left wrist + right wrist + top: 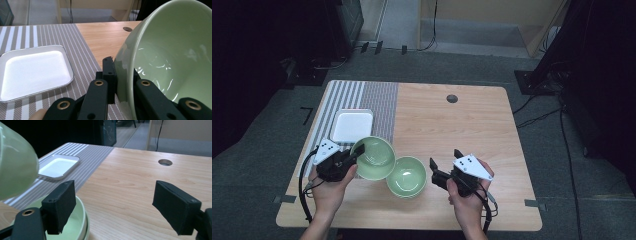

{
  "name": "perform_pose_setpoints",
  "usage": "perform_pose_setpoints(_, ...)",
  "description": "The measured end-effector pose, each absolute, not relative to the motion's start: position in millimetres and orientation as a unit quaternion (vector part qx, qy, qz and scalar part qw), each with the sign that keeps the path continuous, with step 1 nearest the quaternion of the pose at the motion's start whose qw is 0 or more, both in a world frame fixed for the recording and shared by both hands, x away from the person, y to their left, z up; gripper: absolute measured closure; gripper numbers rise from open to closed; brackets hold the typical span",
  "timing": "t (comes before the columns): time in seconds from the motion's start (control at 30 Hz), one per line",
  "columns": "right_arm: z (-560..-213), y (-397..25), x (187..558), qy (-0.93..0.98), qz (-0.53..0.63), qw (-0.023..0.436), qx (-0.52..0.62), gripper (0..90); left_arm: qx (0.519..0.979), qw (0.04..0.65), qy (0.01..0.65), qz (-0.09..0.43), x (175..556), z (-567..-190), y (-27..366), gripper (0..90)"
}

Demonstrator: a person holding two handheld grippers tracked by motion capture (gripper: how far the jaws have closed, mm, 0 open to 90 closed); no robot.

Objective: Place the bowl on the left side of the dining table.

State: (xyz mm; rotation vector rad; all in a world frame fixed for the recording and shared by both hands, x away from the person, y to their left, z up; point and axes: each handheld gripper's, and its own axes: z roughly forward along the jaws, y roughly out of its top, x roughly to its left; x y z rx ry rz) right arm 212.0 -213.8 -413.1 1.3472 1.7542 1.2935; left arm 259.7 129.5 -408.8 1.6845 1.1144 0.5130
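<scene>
A green bowl (373,157) is gripped by the left gripper (353,155) at the lower left of the high view, its rim pinched between the closed jaws and the bowl tilted off the table. In the left gripper view the bowl (172,57) is seen at the right of the frame, its wall clamped between the two black jaws, one jaw outside the rim and one inside. The bowl is held over the edge of a striped mat (372,105) that covers the left part of the table (462,125).

A second bowl (407,176) is seen just right of and below the first, resting upright on the wood in the lower middle of the high view; the two bowls look touching or nearly so. In the right gripper view this second bowl (75,225) is found at the lower left, partly behind the left-hand jaw, with the held bowl (15,167) above it at the left edge.

The right gripper (443,165) is held at the lower right of the high view, just right of the second bowl, its jaws spread wide with nothing between them.

A white tray (354,125) is laid on the mat, above the held bowl in the high view
</scene>
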Motion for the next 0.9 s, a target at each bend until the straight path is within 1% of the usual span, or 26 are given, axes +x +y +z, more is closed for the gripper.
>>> perform_pose_setpoints(0.3, -425.8, -226.9, 219.9, 0.653, 0.467, 0.289, 0.522, 18.2, 0.689, 0.506, 0.471, 0.217, 262.6, -408.5, 139.3, 84.9)
perform_pose_setpoints(0.9, -433.0, -258.2, 220.1, 0.639, 0.451, 0.304, 0.543, 18.0, 0.679, 0.501, 0.491, 0.220, 269.8, -414.9, 154.4, 84.9)
